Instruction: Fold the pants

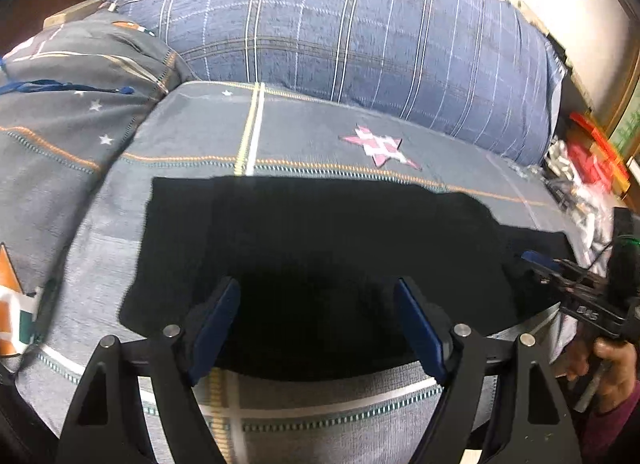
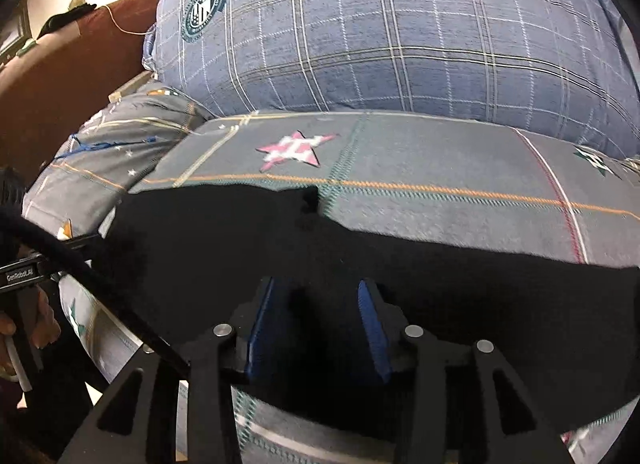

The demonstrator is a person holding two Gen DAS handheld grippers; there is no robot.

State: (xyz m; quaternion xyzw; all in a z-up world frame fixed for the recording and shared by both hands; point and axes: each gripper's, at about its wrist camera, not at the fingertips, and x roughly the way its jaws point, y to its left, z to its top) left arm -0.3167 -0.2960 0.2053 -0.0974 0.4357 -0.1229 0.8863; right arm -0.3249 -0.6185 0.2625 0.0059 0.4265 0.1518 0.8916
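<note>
Black pants (image 1: 320,248) lie flat on the grey patterned bed cover (image 1: 100,232); they also show in the right wrist view (image 2: 400,272). My left gripper (image 1: 318,292) is open, its blue pads wide apart just above the pants' near edge, holding nothing. My right gripper (image 2: 316,292) is open too, its pads either side of the dark cloth near the front edge. The right gripper also shows at the far right of the left wrist view (image 1: 536,258), over the pants' right end.
A big blue plaid pillow (image 1: 360,31) lies behind the pants. A grey pillow (image 1: 72,95) with a blue cord sits at the left. Clutter with red and white items (image 1: 588,167) lies off the bed's right side. A brown headboard (image 2: 60,83) is at the left.
</note>
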